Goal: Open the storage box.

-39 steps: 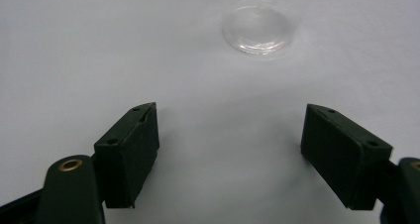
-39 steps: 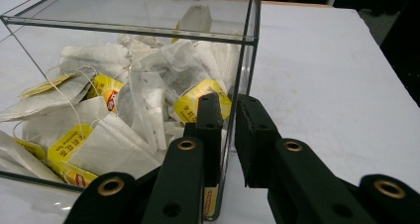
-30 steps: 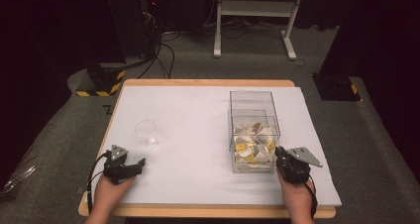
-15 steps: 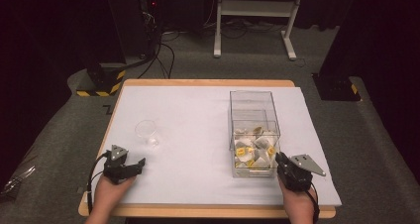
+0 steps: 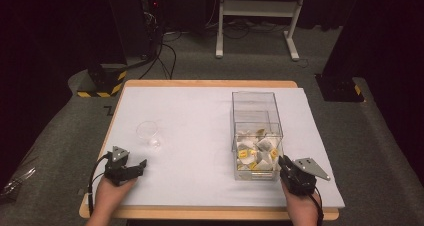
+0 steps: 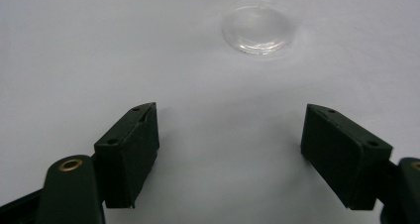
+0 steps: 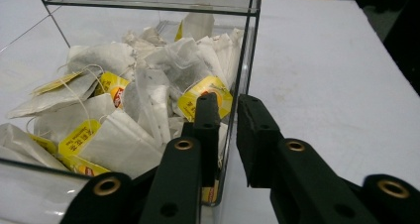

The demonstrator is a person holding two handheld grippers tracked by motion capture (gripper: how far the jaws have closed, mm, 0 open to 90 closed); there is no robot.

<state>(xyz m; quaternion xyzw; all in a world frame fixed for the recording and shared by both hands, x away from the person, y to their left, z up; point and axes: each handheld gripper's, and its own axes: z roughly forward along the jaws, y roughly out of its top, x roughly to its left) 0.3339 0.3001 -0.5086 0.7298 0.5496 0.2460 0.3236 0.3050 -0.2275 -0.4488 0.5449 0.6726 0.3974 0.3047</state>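
A clear plastic cup [image 5: 148, 131] stands on the white table [image 5: 200, 116] at the front left. My left gripper [image 5: 141, 165] rests just short of it, jaws wide open and empty; in the left gripper view the cup [image 6: 260, 26] lies ahead of the gripper [image 6: 230, 149]. A tall clear box [image 5: 257, 93] holds several tea bags [image 5: 255, 153] with yellow tags. My right gripper [image 5: 283, 162] sits at its front right corner. In the right gripper view the gripper [image 7: 230, 115] has its jaws almost together, empty, outside the box [image 7: 148, 6] and its tea bags [image 7: 124, 110].
Bare white table lies between the cup and the box. A white stand [image 5: 257, 8] and black cables [image 5: 160, 51] are on the grey floor beyond the table. A yellow-and-black striped base [image 5: 102, 81] sits by the far left corner.
My right gripper has drawn back a little toward the table's front edge, away from the box corner. The left gripper, cup and box have not moved.
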